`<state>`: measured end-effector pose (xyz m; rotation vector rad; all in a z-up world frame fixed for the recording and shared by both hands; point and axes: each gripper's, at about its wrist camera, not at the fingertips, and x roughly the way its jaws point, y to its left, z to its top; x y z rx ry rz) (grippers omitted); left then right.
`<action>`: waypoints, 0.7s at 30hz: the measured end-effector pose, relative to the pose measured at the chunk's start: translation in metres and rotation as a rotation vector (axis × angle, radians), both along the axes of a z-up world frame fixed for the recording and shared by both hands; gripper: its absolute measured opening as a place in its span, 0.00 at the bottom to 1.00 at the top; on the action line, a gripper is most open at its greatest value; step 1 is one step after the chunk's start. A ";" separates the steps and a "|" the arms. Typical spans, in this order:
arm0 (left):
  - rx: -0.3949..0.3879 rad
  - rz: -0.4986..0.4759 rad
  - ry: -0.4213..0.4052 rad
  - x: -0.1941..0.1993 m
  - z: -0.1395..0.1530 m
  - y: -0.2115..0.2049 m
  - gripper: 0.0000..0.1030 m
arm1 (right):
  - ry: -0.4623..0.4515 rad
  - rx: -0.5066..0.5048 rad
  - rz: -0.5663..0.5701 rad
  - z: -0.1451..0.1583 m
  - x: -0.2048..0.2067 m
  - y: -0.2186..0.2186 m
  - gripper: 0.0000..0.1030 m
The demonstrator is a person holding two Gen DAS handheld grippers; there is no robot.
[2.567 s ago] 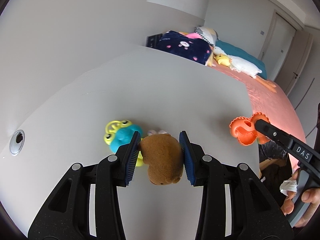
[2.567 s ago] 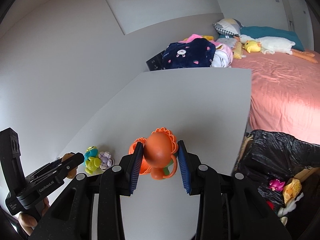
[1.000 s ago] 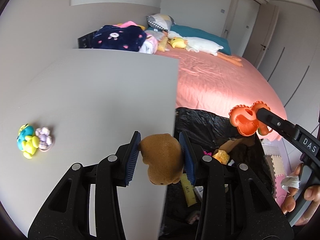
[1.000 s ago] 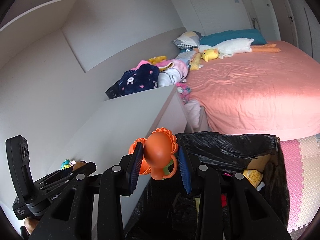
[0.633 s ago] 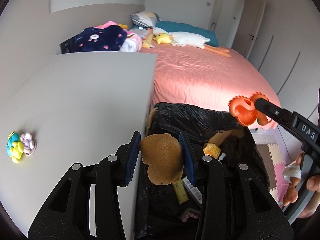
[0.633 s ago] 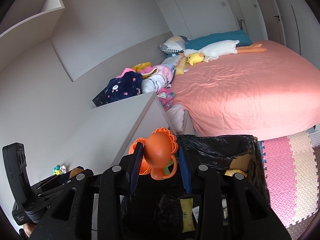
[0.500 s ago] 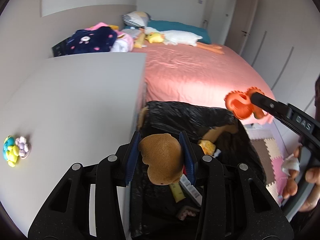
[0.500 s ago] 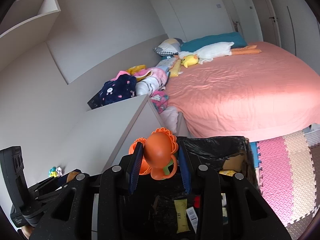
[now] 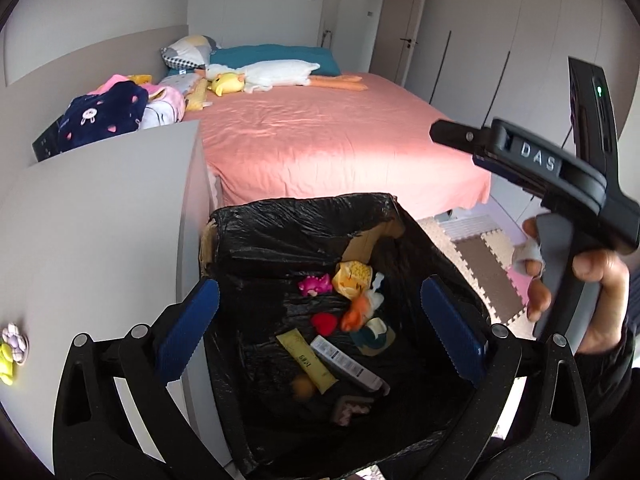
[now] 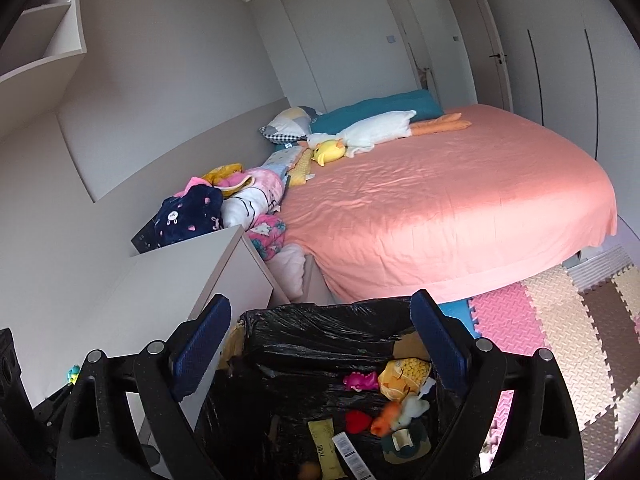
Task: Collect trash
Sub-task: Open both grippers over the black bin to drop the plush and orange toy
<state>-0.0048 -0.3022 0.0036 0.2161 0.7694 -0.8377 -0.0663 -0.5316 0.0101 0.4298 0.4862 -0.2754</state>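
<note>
on the white desk (image 9: 100, 220) at far left lie small yellow and purple toys (image 9: 10, 350). the left gripper (image 9: 316, 324) and right gripper (image 10: 320, 340), jaws opening with nothing between them, hang over the black-lined trash bin (image 9: 288, 224); an orange toy (image 9: 354, 314) and a blurred brown toy (image 9: 303, 388) lie inside, below the pads.

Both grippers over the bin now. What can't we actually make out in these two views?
- Small orange-brown blur low in the bin, left wrist view: motion-blurred, identity unclear.
- Toys on the white table: cut by the left edge there; in the right wrist view too small.
- Bin bottom: hidden by the left gripper and right gripper, both opening with nothing between the pads.
</note>
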 end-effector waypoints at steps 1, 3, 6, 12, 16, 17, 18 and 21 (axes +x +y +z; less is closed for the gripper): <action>0.003 -0.001 0.000 0.000 -0.001 -0.001 0.95 | 0.000 0.001 0.000 0.000 0.000 0.000 0.88; 0.009 -0.002 -0.001 0.001 -0.002 -0.002 0.95 | 0.001 0.001 0.001 -0.001 0.000 -0.002 0.88; 0.008 -0.001 -0.002 0.000 -0.002 -0.001 0.95 | 0.003 0.005 0.002 -0.002 0.001 -0.002 0.88; 0.014 0.004 -0.001 0.000 -0.002 0.000 0.95 | 0.006 0.004 0.012 -0.003 0.002 0.001 0.88; 0.020 0.005 -0.003 0.001 -0.002 0.002 0.95 | 0.007 0.005 0.016 -0.002 0.003 0.004 0.88; 0.022 0.005 -0.005 0.002 -0.002 0.002 0.95 | 0.007 0.006 0.018 -0.002 0.004 0.004 0.88; 0.024 0.006 -0.007 0.002 -0.002 0.002 0.95 | 0.007 0.005 0.019 -0.002 0.006 0.005 0.88; 0.025 0.016 -0.009 0.004 -0.002 0.005 0.95 | 0.009 0.001 0.027 -0.002 0.009 0.010 0.88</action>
